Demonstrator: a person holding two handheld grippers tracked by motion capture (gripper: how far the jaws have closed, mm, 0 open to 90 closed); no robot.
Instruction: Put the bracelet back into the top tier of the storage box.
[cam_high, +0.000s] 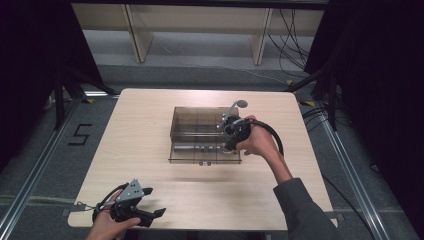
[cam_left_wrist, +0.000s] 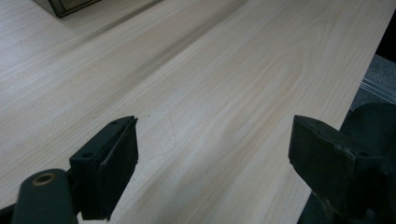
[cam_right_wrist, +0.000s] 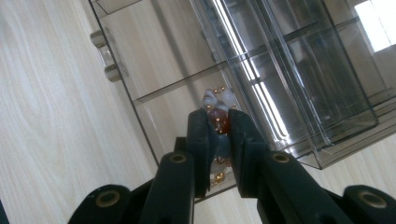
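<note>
Over the clear plastic box (cam_high: 205, 135) in the middle of the table (cam_high: 140, 150), the right gripper (cam_right_wrist: 219, 126) pinches a small beaded trinket (cam_right_wrist: 215, 109) with red, white and gold parts. This trinket hangs between the closed jaws, above an open compartment of the box. Near the front edge of the table, the left gripper (cam_left_wrist: 212, 149) rests with its jaws spread wide, holding nothing.

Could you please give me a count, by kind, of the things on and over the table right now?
Clear plastic drawer box: 1
Beaded trinket, red and white with gold dots, held in the right tongs: 1
Hand-held tongs, left and right: 2
Total: 4
</note>
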